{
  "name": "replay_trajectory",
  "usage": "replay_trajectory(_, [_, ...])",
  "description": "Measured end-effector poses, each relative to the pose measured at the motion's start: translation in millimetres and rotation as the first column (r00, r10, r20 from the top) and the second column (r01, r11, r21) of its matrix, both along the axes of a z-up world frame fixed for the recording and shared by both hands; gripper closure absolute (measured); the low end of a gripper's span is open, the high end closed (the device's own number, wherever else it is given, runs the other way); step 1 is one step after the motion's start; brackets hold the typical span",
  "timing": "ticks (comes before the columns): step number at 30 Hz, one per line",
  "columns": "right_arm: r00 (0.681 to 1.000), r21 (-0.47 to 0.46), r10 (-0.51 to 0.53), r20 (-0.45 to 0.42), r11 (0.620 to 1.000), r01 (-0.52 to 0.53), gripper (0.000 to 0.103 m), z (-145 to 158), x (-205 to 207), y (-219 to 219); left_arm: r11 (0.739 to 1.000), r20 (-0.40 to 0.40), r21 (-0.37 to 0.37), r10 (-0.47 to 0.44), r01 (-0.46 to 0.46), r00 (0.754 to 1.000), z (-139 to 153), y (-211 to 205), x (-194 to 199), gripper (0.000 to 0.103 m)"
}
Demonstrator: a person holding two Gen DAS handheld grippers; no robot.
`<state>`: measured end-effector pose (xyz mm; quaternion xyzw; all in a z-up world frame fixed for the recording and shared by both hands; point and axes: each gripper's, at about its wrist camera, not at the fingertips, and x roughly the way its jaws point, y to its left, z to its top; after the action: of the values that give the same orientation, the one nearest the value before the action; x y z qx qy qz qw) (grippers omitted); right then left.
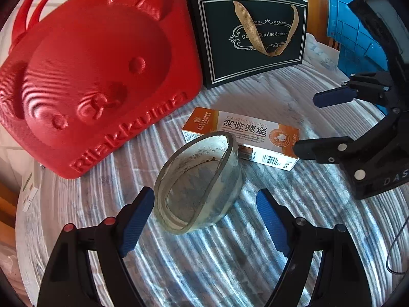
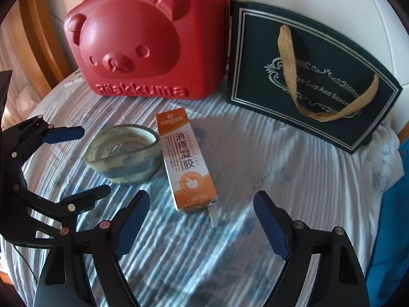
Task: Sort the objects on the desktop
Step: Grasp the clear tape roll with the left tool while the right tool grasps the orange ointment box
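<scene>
The chief hazard lies with the glass bowl [image 1: 198,183], which sits tipped on its side on the cloth-covered table [image 1: 230,268], its open rim turned toward the left gripper [image 1: 204,220]. If the jaws close across that rounded, smooth wall while it leans like this, I judge the bowl may squirt out or roll, and its far edge appears to touch the orange medicine box [image 1: 241,138], so a shove would likely drag the box along too. The left gripper is spread wide, fingers apart on either side of the bowl's near end and holding nothing; whether its left pad already touches the rim I cannot tell. It points forward and slightly down over the table. The right gripper [image 2: 202,223] is likewise open and empty, hovering just near of the box's lower end, aimed along the box's length (a loose flap sticks out at that end and could snag a fingertip or crumple under a pinch). The box lies flat near the table's middle, with the bowl to its left in the right wrist view. At the far side stand the red bear case [image 2: 150,38] and the dark gift bag [image 2: 306,76], side by side; a careless sweep could topple the bag.
</scene>
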<state>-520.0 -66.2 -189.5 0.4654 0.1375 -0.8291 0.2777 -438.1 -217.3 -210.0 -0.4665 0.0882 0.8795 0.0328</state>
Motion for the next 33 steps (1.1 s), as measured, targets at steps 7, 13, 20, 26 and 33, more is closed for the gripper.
replay_trajectory(7, [0.996,0.06,0.067,0.053,0.996,-0.07,0.021,-36.3,-29.0,-21.2,0.997,0.015,-0.024,-0.077,0.077,0.997,-12.3,-4.2,-7.4,0.025])
replay_trajectory(13, [0.993,0.074,0.079,0.088,0.994,-0.085,0.032,-51.8,-40.8,-32.1,0.992,0.108,0.046,-0.121,0.116,0.987,-24.3,-10.2,-21.9,0.055])
replay_trajectory(20, [0.993,0.096,0.082,0.085,0.991,-0.09,0.042,-54.8,-47.1,-38.6,0.987,0.136,0.015,-0.159,0.158,0.978,-39.3,7.0,-16.3,0.071])
replay_trajectory(26, [0.993,0.085,0.078,0.086,0.993,-0.086,0.051,-53.4,-49.4,-34.0,0.993,0.137,0.022,-0.116,0.114,0.984,-36.9,8.2,-2.9,0.081])
replay_trajectory(33, [0.998,-0.002,0.037,0.06,0.999,-0.037,0.058,-33.1,-27.7,-6.7,0.997,0.112,0.056,-0.057,0.051,0.992,-22.0,3.4,17.3,0.082])
